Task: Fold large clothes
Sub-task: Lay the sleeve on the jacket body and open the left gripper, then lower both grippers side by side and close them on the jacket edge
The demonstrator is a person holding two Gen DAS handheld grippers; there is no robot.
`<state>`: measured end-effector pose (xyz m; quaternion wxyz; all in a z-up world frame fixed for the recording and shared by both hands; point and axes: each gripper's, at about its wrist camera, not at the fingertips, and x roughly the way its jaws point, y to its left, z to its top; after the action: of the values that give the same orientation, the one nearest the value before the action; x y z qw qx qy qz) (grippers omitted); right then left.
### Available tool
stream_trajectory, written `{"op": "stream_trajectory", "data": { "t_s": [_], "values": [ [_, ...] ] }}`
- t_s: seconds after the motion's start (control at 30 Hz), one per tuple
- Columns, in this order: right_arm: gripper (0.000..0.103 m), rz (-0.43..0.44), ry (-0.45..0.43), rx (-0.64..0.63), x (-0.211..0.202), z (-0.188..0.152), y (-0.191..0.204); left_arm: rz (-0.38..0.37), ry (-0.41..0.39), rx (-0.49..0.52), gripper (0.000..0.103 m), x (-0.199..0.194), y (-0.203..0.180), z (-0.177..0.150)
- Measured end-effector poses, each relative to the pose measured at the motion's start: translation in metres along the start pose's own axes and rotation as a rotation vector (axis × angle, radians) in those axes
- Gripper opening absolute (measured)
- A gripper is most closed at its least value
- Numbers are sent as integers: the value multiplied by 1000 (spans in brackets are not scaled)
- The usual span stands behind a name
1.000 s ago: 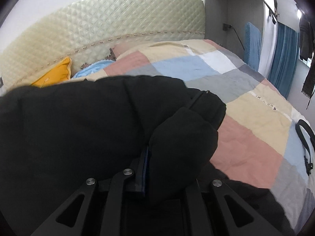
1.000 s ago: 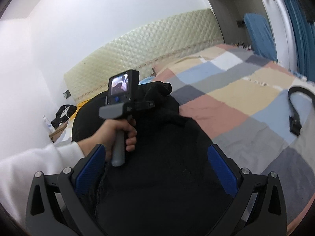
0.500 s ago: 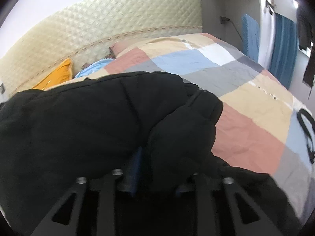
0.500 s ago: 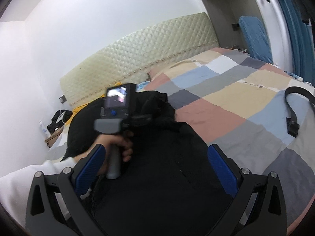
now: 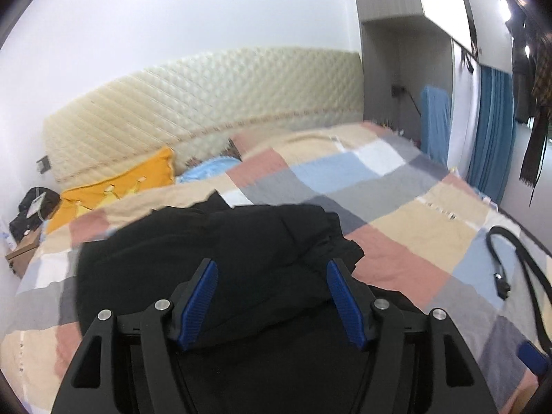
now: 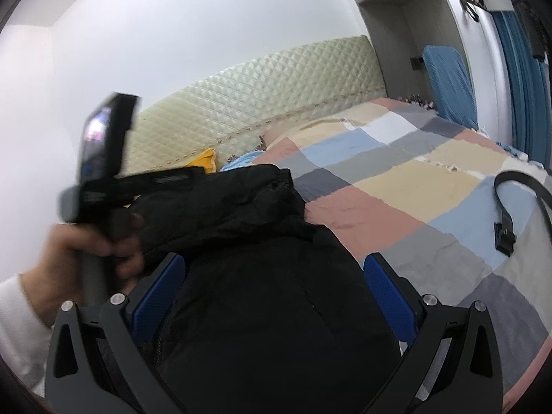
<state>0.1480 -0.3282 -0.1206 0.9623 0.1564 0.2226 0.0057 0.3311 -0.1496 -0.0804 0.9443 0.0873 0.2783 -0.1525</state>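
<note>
- Jaws of the left gripper (image 5: 272, 296) have just been opening and now stand released, blue pads apart above the black padded jacket (image 5: 220, 258), with nothing pinched between them.
- Jaws of the right gripper (image 6: 276, 296) are spread wide too, straddling the jacket's near part without pressing on it.
- From left to right on the patchwork-quilted bed (image 5: 396, 227): a yellow cushion (image 5: 117, 186) at the far left by the quilted cream headboard (image 5: 207, 103), the jacket heaped in the near middle, a black strap with buckle (image 5: 500, 269) well apart at the right.
- The jacket looks soft, puffy and bulky, probably light for its size; its smooth shell may slip, and the filling will likely spring back from a fold.
- Best hold, I judge: a seam, hem or cuff edge at the far bunched part, where the layers are thin enough to pinch firmly, one gripper at each end of the fold line.
- A person's hand (image 6: 86, 252) carries the left tool, blurred.
</note>
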Motion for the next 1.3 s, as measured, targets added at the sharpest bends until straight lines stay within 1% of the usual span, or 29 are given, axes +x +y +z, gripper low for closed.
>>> {"op": "stream_trajectory", "data": {
  "t_s": [0.1, 0.23, 0.33, 0.43, 0.57, 0.63, 0.7, 0.8, 0.83, 0.87, 0.9, 0.93, 0.97, 1.0, 1.07, 1.13, 1.17, 1.23, 1.3],
  "values": [
    [103, 15, -7, -40, -5, 0, 11, 17, -48, -18, 66, -44, 14, -6],
    [103, 27, -22, -91, -15, -2, 27, 55, -116, -8, 66, -99, 23, -25],
    [103, 39, -19, -114, -21, -4, 39, 64, -137, -40, 66, -125, 32, -46],
    [103, 52, -20, -131, -29, -7, 48, 52, -128, -107, 66, -135, 47, -70],
    [103, 70, -31, -126, -32, -7, 57, 59, -95, -168, 66, -129, 68, -88],
    [103, 111, -19, -119, -24, 1, 62, 67, -80, -186, 66, -120, 78, -86],
    [103, 133, -10, -122, -11, 12, 70, 69, -73, -195, 66, -109, 90, -78],
    [103, 144, -24, -134, 19, 36, 85, 62, -65, -213, 66, -88, 108, -61],
    [102, 155, -21, -148, 36, 47, 93, 61, -65, -218, 66, -82, 115, -55],
    [98, 159, -14, -156, 47, 53, 98, 69, -69, -223, 66, -72, 123, -47],
    [92, 162, 4, -163, 66, 62, 106, 72, -73, -226, 66, -65, 127, -42],
    [88, 158, 22, -169, 84, 69, 113, 73, -77, -235, 66, -54, 134, -37],
    [81, 149, 39, -174, 99, 74, 117, 74, -77, -242, 64, -45, 139, -33],
    [72, 132, 76, -176, 122, 79, 123, 80, -76, -242, 61, -33, 145, -28],
    [60, 126, 131, -165, 159, 86, 128, 109, -69, -224, 59, -10, 154, -21],
    [56, 128, 169, -155, 200, 88, 132, 117, -61, -216, 58, 18, 165, -17],
    [55, 132, 181, -156, 218, 88, 134, 113, -54, -219, 55, 29, 169, -17],
    [53, 145, 189, -172, 248, 86, 138, 104, -21, -224, 53, 61, 180, -15],
    [53, 129, 190, -206, 275, 80, 143, 102, 2, -234, 53, 87, 189, -15]
  ]
}}
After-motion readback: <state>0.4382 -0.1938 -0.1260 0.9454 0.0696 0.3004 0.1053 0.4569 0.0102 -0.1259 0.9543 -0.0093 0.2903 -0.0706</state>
